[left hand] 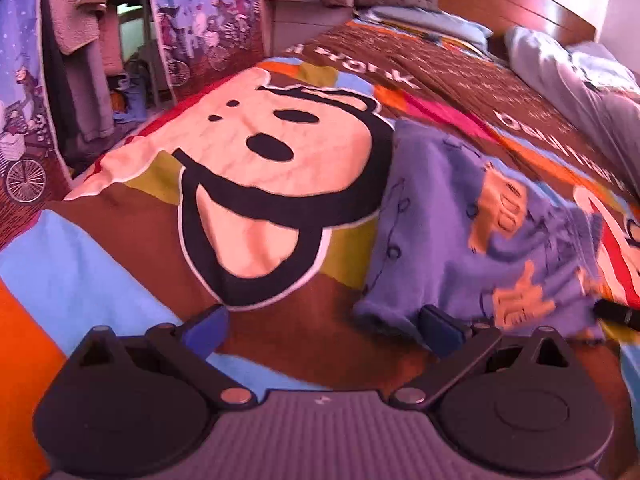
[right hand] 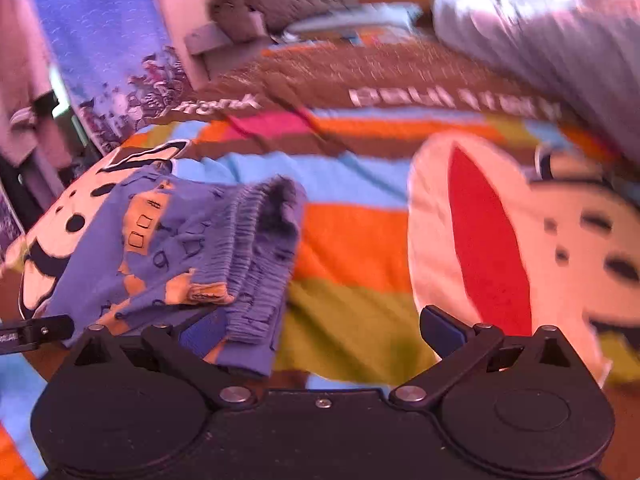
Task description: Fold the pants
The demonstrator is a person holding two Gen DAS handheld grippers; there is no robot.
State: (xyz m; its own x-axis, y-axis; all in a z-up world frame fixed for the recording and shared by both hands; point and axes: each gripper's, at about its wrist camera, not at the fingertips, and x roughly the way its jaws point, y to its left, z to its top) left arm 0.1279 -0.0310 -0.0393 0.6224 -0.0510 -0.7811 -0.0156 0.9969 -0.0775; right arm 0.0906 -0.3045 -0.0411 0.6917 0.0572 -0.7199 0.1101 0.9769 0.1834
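A home bedroom. A bed with a cartoon-print bedspread (left hand: pixel 248 184) fills the view, pillows (left hand: pixel 560 68) against a wooden headboard (left hand: pixel 500 4) at one o'clock. Clothes (left hand: pixel 80 32) hang at eleven o'clock beside a printed curtain (left hand: pixel 204 16).

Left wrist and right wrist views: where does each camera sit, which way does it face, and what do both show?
Left wrist view: sits behind the left hand-held gripper, facing along its open fingers across the cartoon bedspread; the blue pants lie ahead to the right.
Right wrist view: sits behind the right hand-held gripper, also open, facing across the bedspread toward the headboard; the pants lie to the left, at its left finger.
Shared: pants, bedspread, and the grey clothing far right.
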